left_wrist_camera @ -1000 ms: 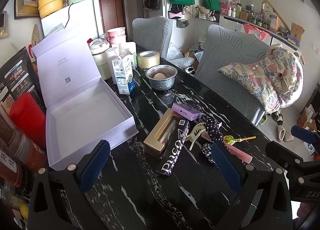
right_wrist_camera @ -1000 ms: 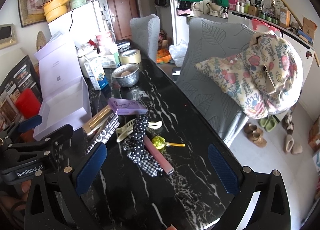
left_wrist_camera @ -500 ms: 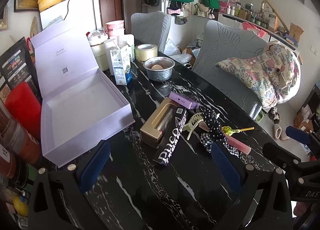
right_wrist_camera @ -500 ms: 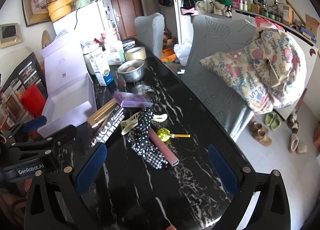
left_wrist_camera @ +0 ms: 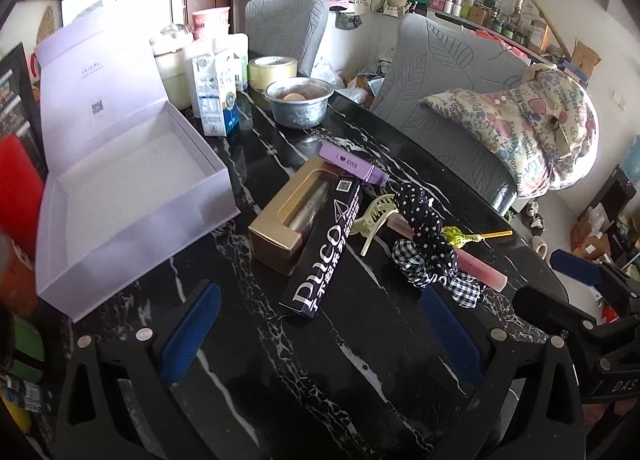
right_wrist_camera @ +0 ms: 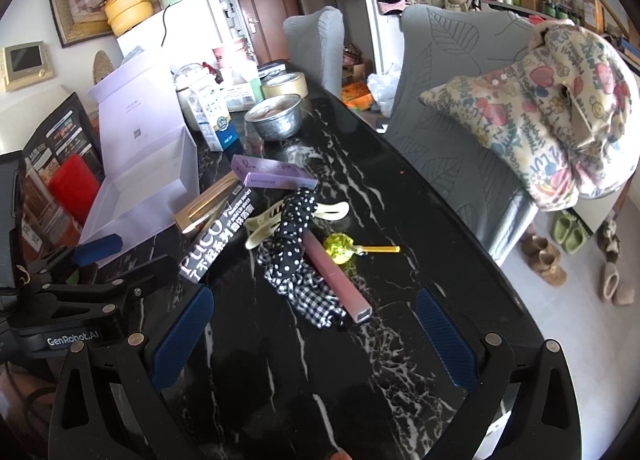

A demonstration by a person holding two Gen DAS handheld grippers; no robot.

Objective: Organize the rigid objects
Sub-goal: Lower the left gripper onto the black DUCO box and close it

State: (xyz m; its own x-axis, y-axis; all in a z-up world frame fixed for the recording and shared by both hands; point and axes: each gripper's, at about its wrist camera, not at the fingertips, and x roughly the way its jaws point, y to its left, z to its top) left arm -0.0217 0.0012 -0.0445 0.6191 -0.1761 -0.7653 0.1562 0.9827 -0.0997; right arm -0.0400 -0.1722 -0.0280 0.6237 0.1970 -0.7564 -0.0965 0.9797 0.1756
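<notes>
An open lilac box [left_wrist_camera: 132, 196] lies empty on the left of the black marble table [left_wrist_camera: 320, 372]; it also shows in the right wrist view [right_wrist_camera: 136, 196]. Beside it lie a gold box [left_wrist_camera: 288, 220], a black DUCO box [left_wrist_camera: 324, 260], a purple box [left_wrist_camera: 352, 162], a cream hair claw [left_wrist_camera: 374, 220], a dotted scrunchie [left_wrist_camera: 424, 228], a pink tube [right_wrist_camera: 336, 276] and a green lollipop [right_wrist_camera: 340, 248]. My left gripper [left_wrist_camera: 320, 332] is open and empty, short of the DUCO box. My right gripper [right_wrist_camera: 316, 336] is open and empty, short of the pink tube.
A steel bowl [left_wrist_camera: 298, 100], a tape roll [left_wrist_camera: 272, 70] and a milk carton [left_wrist_camera: 216, 96] stand at the table's far end. Grey chairs [left_wrist_camera: 448, 100] with a patterned cushion [left_wrist_camera: 520, 132] line the right side. A red item [left_wrist_camera: 16, 176] stands left of the box.
Both grippers have moved forward toward the pile of small objects, which now look larger and nearer. Both stay open and empty; nothing on the table has moved.
</notes>
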